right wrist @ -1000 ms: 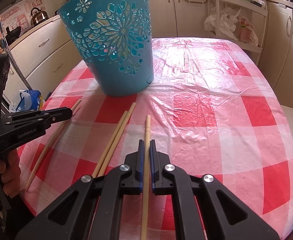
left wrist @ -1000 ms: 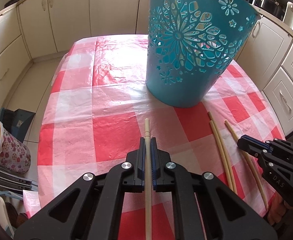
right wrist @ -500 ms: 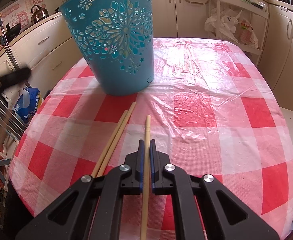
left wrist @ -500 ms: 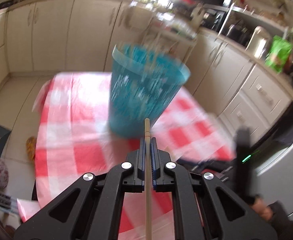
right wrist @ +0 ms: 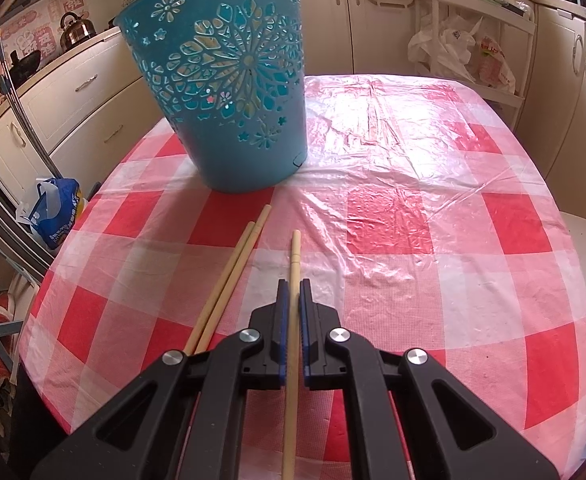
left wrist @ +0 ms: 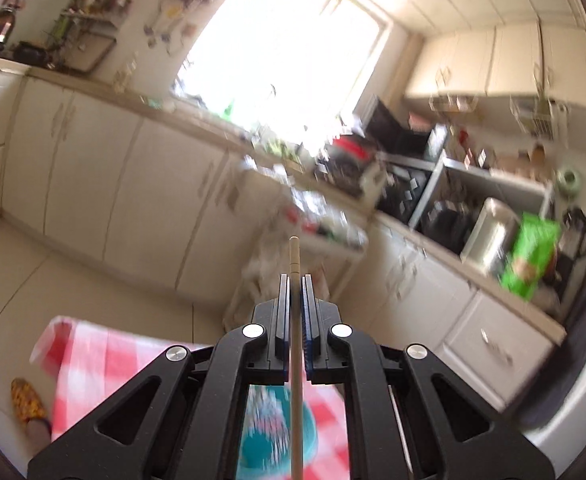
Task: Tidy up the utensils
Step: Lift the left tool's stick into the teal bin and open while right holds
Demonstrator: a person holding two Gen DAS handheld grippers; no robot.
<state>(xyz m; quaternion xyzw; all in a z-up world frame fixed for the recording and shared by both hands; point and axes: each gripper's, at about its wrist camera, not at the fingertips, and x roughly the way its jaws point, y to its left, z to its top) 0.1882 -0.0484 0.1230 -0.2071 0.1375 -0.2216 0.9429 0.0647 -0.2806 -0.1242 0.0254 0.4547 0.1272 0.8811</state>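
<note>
My left gripper is shut on a wooden chopstick and is raised high, tilted up toward the kitchen. The blue cut-out basket shows blurred far below it. My right gripper is shut on another wooden chopstick low over the checked tablecloth. Two loose chopsticks lie on the cloth just left of it. The blue basket stands upright beyond them.
Cream cabinets and a cluttered counter ring the room. A wire rack with bags stands behind the table. A blue bag sits on the floor at the left. The table edge curves near.
My left gripper has lifted its chopstick off the table and swung up high above the basket, out of the right wrist view. My right gripper has stayed still.
</note>
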